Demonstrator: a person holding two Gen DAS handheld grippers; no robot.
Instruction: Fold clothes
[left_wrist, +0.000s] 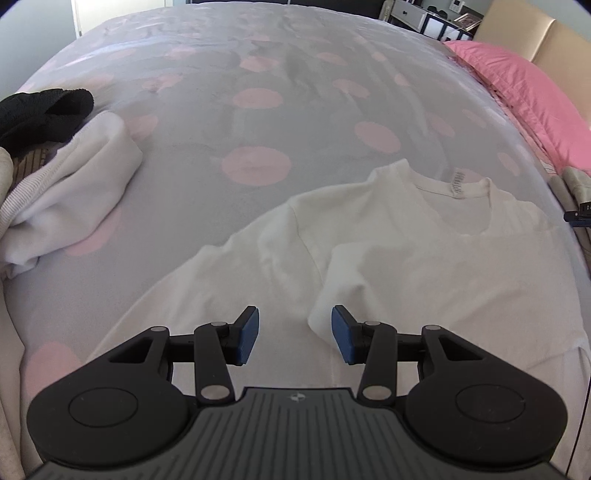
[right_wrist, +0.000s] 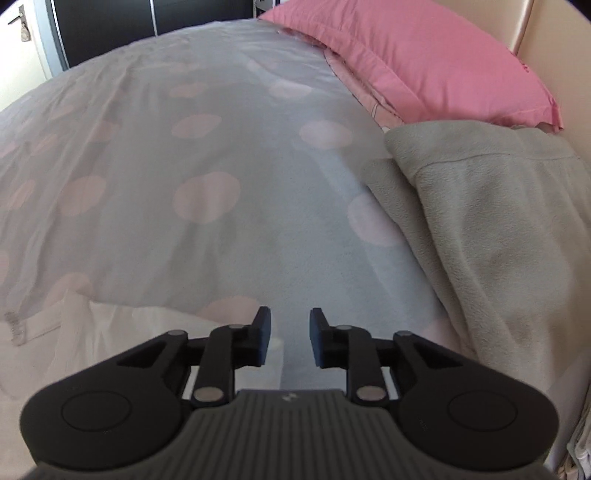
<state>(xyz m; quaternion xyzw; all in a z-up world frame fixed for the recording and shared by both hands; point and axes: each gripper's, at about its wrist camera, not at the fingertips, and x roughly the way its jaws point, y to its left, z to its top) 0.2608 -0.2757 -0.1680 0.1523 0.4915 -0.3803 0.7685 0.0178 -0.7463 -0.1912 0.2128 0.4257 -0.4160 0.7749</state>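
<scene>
Left wrist view. No readable brand anywhere; only a small grey tag (left_wrist: 458, 183) sewn inside the collar, print too fine to make out. White T-shirt (left_wrist: 369, 258) spread on the bed (left_wrist: 229, 110), filling the lower right half of the frame, collar toward upper right, one sleeve folded in across the chest with its cuff just beside the right pad. Fabric lightly creased, hem cut off by the lower frame edge and hidden under the tool body. Left tongs (left_wrist: 295, 334) at bottom centre, blue pads apart at a middling gap, gripping nothing, shirt cloth beneath them. At the left edge, a crumpled white garment (left_wrist: 74, 192) partly out of frame, with a black garment (left_wrist: 44, 110) behind it. Bed cover grey with pink dots. Pink pillow (left_wrist: 524, 96) at upper right, cut off by the edge. A sliver of a dark object at the far right edge, too small to identify. Furniture at the top right, blurred.

Right wrist view. Somewhat soft throughout. Right tongs (right_wrist: 290, 339) at bottom centre, pads set fairly narrow, nothing between them; bare bed cover (right_wrist: 184, 166) showing through the gap. White T-shirt (right_wrist: 122, 332) only partly seen at lower left, collar tag (right_wrist: 14, 325) blurred at the left edge, remainder hidden behind the tool. Grey fleece blanket (right_wrist: 480, 229) heaped at right, running out of frame. Pink pillow (right_wrist: 424, 62) at upper right. Dark wardrobe doors across the top, indistinct.
</scene>
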